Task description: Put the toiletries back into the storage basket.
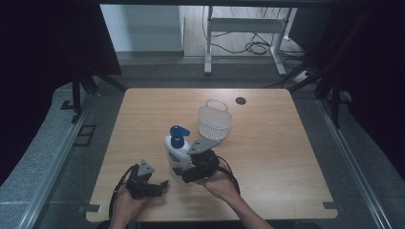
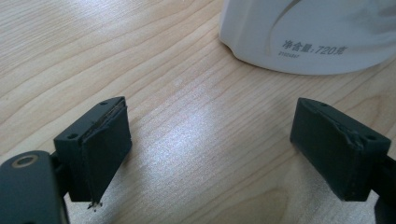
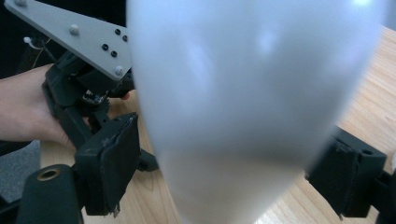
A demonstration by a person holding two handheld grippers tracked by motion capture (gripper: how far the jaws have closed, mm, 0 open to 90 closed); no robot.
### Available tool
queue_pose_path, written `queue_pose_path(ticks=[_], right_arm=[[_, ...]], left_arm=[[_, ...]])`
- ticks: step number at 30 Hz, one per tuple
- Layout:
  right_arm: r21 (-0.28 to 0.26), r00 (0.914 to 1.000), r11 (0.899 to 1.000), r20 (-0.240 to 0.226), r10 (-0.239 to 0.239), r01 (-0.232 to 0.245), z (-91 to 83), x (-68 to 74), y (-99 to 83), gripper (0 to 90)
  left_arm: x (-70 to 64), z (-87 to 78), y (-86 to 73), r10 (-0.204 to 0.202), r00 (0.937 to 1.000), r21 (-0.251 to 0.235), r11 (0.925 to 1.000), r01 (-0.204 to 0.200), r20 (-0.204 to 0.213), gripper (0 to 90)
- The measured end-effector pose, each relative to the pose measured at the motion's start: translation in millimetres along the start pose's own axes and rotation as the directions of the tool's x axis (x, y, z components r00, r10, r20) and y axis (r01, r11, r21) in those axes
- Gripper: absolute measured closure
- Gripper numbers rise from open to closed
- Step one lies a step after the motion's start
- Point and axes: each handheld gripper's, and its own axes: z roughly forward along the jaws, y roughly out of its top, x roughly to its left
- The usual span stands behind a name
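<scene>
Two claws work near the front edge of the pale wooden surface (image 1: 267, 157), with the white plastic pump bottle with a blue dispenser head (image 1: 176, 148) as the thing in hand. Nearest the person, the left claw (image 1: 160, 185) sits low over the wood just in front and to the left of the bottle, its jaws spread wide with bare grain between them; in the left gripper view the bottle's rounded white base (image 2: 308, 37) stands just beyond the open jaws, apart from them. The right claw (image 1: 184, 172) is at the bottle's lower body; the right gripper view has the white body (image 3: 243, 107) between its jaws, which look spread either side of it, and whether the pads actually touch I cannot tell, so I read it as not yet gripping. The bottle stands upright on the surface. Beyond the bottle and to its right stands a white mesh plastic basket with a loop handle (image 1: 215, 120), apart from it.

My judgement: the step is taking hold of the bottle, probably to carry it to the basket. Next the right jaws should press in squarely on the body, then lift straight up, since the smooth curved wall could slip
</scene>
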Motion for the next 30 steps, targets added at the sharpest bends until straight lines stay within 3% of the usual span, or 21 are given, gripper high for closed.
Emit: queue_pose_path(ticks=[14, 17, 30], right_arm=[[-0.001, 0.9987, 1.0, 0.045, -0.023, 0.023, 15.2, 2.9, 5.2, 28.5], [0.001, 0.9978, 1.0, 0.06, -0.027, 0.027, 15.9, 2.7, 5.8, 35.2], [0.021, 0.9981, 1.0, 0.057, -0.024, 0.023, 12.6, 3.3, 8.1, 36.5]], left_arm=[[0.1, 0.1, 0.2, 0.001, 1.0, 0.0, 1.0, -0.001, 0.001, 11.6], [0.1, 0.1, 0.2, 0.001, 1.0, 0.001, 1.0, -0.001, 0.001, 11.6], [0.4, 0.2, 0.3, 0.003, 1.0, 0.0, 1.0, -0.003, 0.003, 11.6]])
